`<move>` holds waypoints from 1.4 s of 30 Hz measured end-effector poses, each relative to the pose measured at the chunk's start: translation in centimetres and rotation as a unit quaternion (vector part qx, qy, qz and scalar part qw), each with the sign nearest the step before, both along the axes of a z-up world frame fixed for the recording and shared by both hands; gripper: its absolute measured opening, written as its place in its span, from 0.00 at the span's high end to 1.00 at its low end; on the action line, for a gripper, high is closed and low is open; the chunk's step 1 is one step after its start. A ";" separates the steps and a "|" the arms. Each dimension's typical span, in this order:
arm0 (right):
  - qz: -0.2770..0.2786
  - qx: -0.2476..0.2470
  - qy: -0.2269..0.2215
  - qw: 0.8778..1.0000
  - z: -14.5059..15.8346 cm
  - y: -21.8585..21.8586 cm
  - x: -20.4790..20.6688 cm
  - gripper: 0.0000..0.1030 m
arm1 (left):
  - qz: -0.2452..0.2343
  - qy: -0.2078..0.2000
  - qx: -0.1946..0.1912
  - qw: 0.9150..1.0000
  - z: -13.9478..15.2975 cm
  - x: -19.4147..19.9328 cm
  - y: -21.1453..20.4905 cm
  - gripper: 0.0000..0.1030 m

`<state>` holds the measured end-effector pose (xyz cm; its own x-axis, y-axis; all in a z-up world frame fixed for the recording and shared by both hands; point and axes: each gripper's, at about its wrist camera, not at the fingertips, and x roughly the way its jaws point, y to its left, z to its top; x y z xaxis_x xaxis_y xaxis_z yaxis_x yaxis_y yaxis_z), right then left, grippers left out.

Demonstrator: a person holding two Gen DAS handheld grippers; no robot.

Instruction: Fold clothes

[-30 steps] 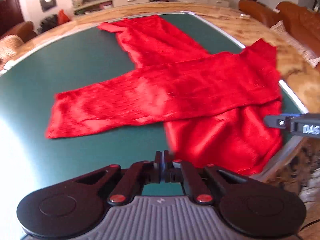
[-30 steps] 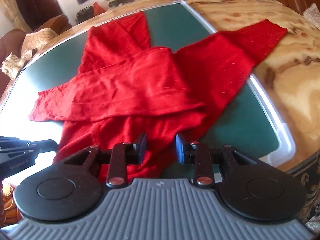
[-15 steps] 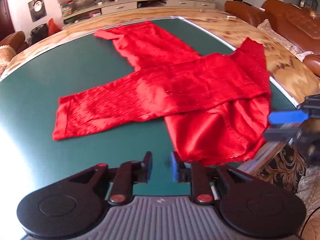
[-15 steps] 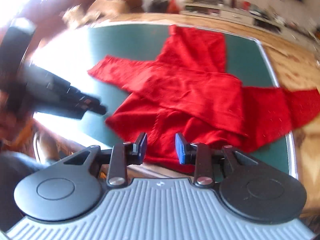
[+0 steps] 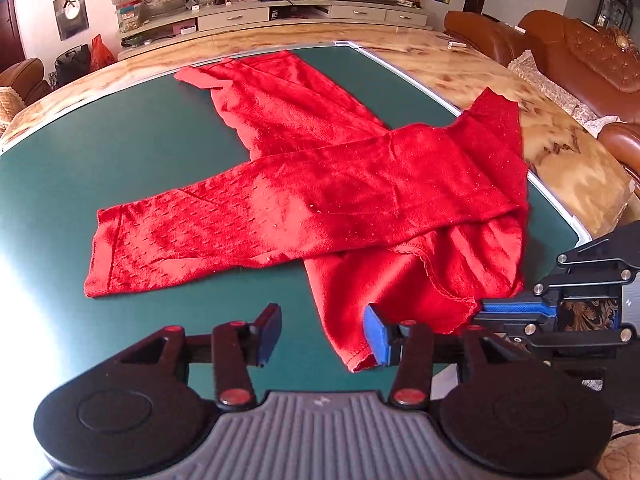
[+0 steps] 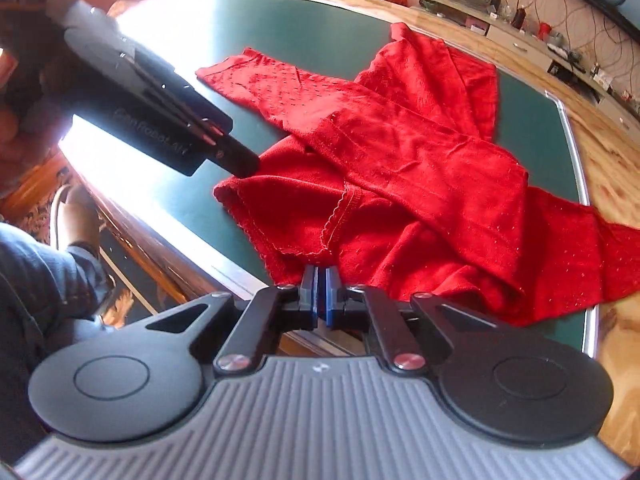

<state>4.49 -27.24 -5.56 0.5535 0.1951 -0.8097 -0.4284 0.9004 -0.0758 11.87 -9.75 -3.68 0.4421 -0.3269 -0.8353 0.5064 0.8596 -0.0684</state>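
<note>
A red knit garment lies on the green mat with one long sleeve folded across its body. My left gripper hovers over the near hem corner. Its jaws are opening, and the corner lies loose by the right fingertip. My right gripper is shut on the scalloped hem at the mat's near edge. The left wrist view shows that right gripper meeting the hem from the right. In the right wrist view the left gripper points at the garment.
The green mat covers a marbled wooden table, and the other sleeve hangs over its right rim. Brown sofas stand to the right and a cluttered cabinet at the back. A person's leg in jeans is beside the table.
My left gripper went from shut to open over the hem corner. My right gripper rolled, swung in to the hem from the side and went from open to shut.
</note>
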 end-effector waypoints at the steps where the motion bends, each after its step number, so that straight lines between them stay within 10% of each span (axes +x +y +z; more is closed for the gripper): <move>1: 0.004 0.001 -0.004 1.000 0.3 0.0 -0.1 0.95 | -0.002 -0.001 0.002 1.000 0.0 0.0 -0.1 0.50; 7: 0.037 -0.027 -0.033 0.998 3.0 0.5 -2.0 0.95 | -0.011 -0.010 0.009 1.000 0.2 -0.2 -0.7 0.47; 14: 0.042 -0.073 -0.007 0.996 -0.5 1.7 -1.4 0.94 | -0.032 -0.018 0.018 0.999 0.3 -0.5 -2.2 0.45; 24: -0.084 0.075 0.013 0.994 1.7 -5.4 2.1 0.79 | -0.026 0.011 0.023 0.999 -1.4 0.7 -2.4 0.46; 27: -0.109 0.064 0.027 0.992 -0.2 -6.2 3.4 0.79 | -0.024 -0.001 0.034 0.999 -1.8 0.4 -2.6 0.61; 37: -0.031 0.133 -0.025 0.990 4.2 -4.5 5.7 0.77 | 0.000 -0.003 0.026 1.000 -0.6 -0.9 -0.3 0.52; 42: 0.094 0.160 -0.010 0.983 4.8 2.6 12.1 0.56 | 0.045 0.004 0.025 0.999 0.7 -2.0 4.0 0.45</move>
<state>16.61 -24.62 -0.73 0.4978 0.5384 -0.6799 -0.5910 0.7843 0.1884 9.85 -5.73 -2.99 0.4612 -0.2435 -0.8532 0.4257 0.9044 -0.0280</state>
